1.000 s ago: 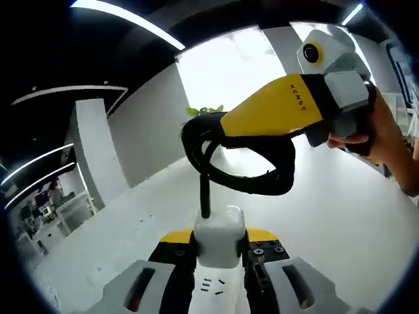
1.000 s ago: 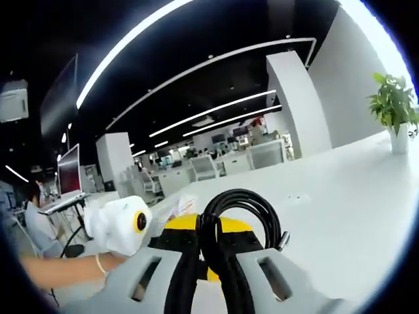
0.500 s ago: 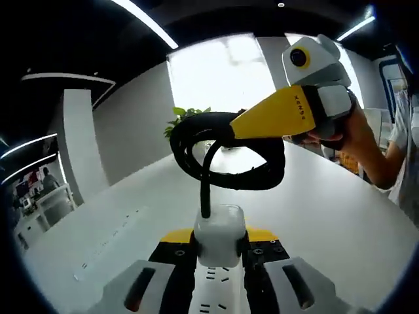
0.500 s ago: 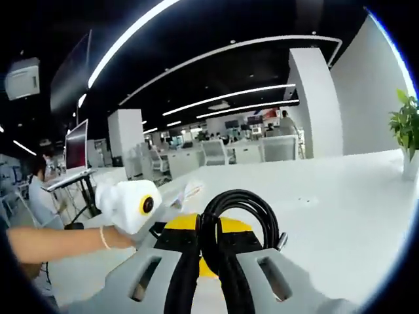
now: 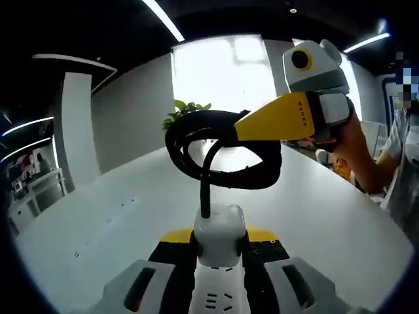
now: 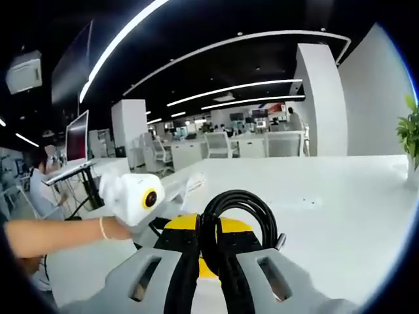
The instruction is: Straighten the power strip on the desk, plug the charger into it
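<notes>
Left claw (image 5: 216, 261): jaws pressed in on the white charger (image 5: 217, 235), holding it upright above the power strip (image 5: 219, 302), whose socket slots show just below between the jaws. Hard to say from here whether the prongs are seated or merely hovering over the slots. Out of the charger's top: a black cable (image 5: 219, 154), rising and looping into a coil. Right claw (image 6: 209, 261): pinching that coil, held up in the air above the white table (image 5: 118, 216); seen from the left gripper view as a yellow-fronted tool gripped by a hand (image 5: 350, 140). Farther back: a potted plant (image 5: 186, 111) by the bright window.

Risks from here, as a guess: coil pulled too high or sideways, tugging the charger askew in its grip and tilting the prongs off the slots; pressing down off-centre, sliding the strip crooked again.
</notes>
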The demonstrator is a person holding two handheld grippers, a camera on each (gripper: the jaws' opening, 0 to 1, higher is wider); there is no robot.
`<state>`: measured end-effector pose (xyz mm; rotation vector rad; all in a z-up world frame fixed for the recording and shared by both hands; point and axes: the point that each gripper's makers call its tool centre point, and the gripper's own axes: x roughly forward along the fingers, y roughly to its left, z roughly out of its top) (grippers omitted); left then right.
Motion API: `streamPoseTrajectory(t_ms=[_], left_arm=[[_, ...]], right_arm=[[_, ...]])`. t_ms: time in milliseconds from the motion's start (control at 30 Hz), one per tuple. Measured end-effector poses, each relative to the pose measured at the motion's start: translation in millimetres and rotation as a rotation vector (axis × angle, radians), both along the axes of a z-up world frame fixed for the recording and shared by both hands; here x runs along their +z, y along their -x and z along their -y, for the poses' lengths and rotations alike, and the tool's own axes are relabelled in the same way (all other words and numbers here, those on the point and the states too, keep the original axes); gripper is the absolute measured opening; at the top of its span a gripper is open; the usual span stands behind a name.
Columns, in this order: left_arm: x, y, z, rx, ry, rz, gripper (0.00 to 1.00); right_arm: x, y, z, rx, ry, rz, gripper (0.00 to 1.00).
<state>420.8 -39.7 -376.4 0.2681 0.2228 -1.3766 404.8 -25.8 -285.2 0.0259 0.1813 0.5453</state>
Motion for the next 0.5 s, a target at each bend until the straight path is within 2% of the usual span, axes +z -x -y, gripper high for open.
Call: streamPoseTrajectory(t_ms=[300,500], left_arm=[[-0.7,2.0,3.0,-0.005,0.003,0.006,0.26],[-3.8,3.3,-0.5,-0.007,-0.037,0.027,0.26]], right_arm=[[-0.8,0.3,-2.4,0.003,0.023,0.005,0.07],[-2.7,-0.1,-1.4,0.010,0.021,-0.001,0.07]])
